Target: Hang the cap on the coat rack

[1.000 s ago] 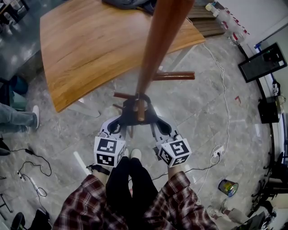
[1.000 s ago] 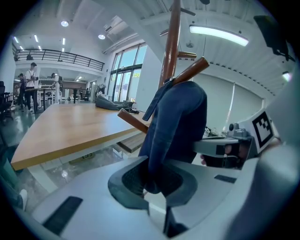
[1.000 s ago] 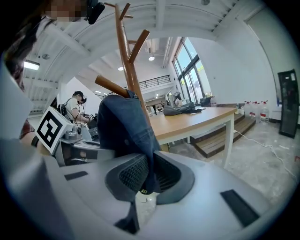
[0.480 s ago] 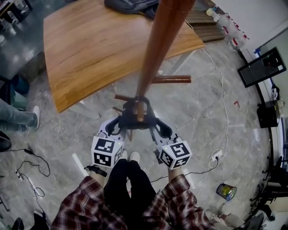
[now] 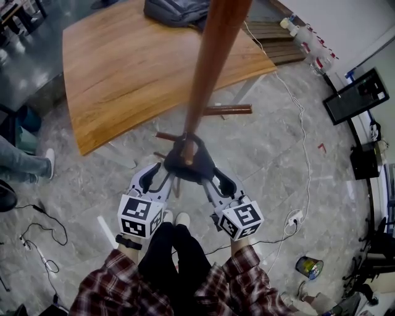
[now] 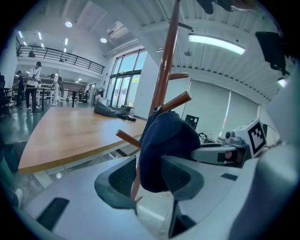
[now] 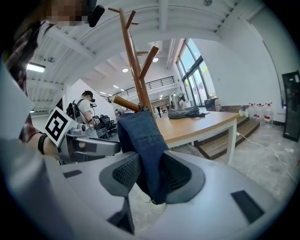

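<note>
A dark blue cap hangs on a low peg of the wooden coat rack. My left gripper and right gripper flank it from below. In the left gripper view the cap sits between the jaws of the left gripper, which are opening, with a gap on the left side. In the right gripper view the cap hangs between the jaws of the right gripper, also opening, and the pads no longer squeeze it. The cloth hides the peg tip.
A large wooden table stands behind the rack with a grey bag on it. Cables trail over the tiled floor at right. A person's legs show at the left edge, and other people stand far back.
Both grippers' jaws have spread apart around the cap. The left gripper has drawn back and down a little. The cap stays on the peg.
</note>
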### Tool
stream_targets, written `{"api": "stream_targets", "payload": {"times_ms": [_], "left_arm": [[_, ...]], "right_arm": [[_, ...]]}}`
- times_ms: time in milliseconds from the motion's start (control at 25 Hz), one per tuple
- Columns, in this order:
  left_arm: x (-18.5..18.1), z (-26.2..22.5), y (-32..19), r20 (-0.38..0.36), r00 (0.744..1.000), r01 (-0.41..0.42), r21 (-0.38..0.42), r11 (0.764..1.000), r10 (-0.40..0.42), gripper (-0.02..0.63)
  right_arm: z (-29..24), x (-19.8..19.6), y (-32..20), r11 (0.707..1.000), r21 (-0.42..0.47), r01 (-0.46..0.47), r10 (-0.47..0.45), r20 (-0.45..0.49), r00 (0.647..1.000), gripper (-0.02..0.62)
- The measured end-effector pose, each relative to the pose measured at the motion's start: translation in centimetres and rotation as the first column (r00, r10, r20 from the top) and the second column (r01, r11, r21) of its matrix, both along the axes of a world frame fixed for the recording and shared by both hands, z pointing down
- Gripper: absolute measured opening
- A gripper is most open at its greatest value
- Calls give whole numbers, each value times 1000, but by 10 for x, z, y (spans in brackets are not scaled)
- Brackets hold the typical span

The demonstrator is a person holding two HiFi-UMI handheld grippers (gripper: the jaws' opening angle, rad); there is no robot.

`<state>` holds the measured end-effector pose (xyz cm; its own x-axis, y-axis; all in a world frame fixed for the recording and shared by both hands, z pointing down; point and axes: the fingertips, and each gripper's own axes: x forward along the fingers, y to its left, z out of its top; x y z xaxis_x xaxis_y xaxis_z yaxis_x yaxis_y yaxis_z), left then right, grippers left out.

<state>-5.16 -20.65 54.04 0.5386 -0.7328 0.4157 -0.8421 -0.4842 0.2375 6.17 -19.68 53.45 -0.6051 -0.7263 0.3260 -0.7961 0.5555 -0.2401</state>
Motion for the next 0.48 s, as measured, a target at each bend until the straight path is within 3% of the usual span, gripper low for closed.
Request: {"api": "stream_targets", "payload": {"times_ms": [480], "left_arm": [[8, -40, 18, -45, 999, 4, 40, 999, -2, 147]], "right_arm": [[-36, -7, 15, 996, 65, 63, -65, 30, 997, 155]]}}
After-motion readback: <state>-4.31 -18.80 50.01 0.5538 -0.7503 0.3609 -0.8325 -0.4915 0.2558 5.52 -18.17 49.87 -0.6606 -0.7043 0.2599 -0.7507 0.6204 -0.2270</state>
